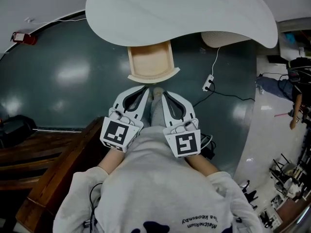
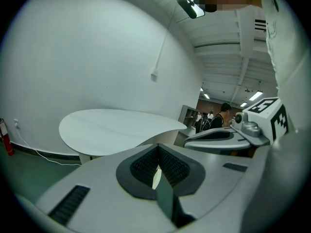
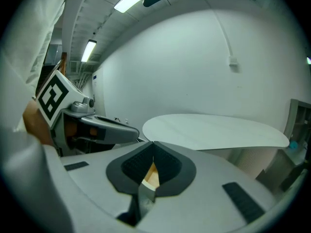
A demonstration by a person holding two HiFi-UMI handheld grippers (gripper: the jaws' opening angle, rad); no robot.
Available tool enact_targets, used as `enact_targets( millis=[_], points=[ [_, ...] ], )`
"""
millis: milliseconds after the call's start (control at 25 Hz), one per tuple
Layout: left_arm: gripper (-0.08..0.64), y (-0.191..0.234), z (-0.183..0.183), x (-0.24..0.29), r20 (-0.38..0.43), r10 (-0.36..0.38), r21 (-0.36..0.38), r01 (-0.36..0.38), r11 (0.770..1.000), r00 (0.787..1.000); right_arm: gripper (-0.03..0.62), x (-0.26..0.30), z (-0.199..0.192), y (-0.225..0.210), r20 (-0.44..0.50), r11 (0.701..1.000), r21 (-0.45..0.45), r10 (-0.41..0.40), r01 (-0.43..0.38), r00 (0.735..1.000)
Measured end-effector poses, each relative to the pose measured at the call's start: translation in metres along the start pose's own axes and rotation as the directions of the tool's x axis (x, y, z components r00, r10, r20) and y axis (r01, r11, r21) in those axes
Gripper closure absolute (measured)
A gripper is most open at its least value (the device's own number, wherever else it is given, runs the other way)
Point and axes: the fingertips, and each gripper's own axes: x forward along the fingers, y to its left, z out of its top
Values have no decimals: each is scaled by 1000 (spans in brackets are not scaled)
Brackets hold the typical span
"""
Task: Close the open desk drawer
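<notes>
Over the dark green floor (image 1: 63, 76), the white curved desk top (image 1: 180, 8) fills the far side. Person in a pale sweatshirt (image 1: 155, 188) stands facing it, dark wooden furniture (image 1: 48, 169) at their left.

Drawer (image 1: 150, 62) sits pulled out from under the desk edge. Pale wood interior is visible, and the curved front panel faces the person. Not closed.

Left gripper (image 1: 145, 88) and right gripper (image 1: 164, 92) are held side by side, nearly parallel, tips aimed at the drawer front. Tips are close to the panel but look apart from it, with no contact visible.

Left gripper view: jaws together at the tips (image 2: 156, 148), nothing clamped, only a pale sliver showing behind the pads. Right gripper view: jaws also together (image 3: 153, 145), empty, with the drawer's wood showing through the slit behind them.

Marker cubes (image 1: 118, 134) (image 1: 183, 143) sit at the rear of each gripper, next to the hands. White power strip (image 1: 208, 83) with its cable lies on the floor right of the drawer.
</notes>
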Motion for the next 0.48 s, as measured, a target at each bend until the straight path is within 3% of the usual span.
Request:
enact_targets(
  millis=[480],
  points=[
    [549,21,-58,24,-59,9,-30,-11,999,998,577,27,-67,-1,-90,999,-49,18,-23,996]
  ],
)
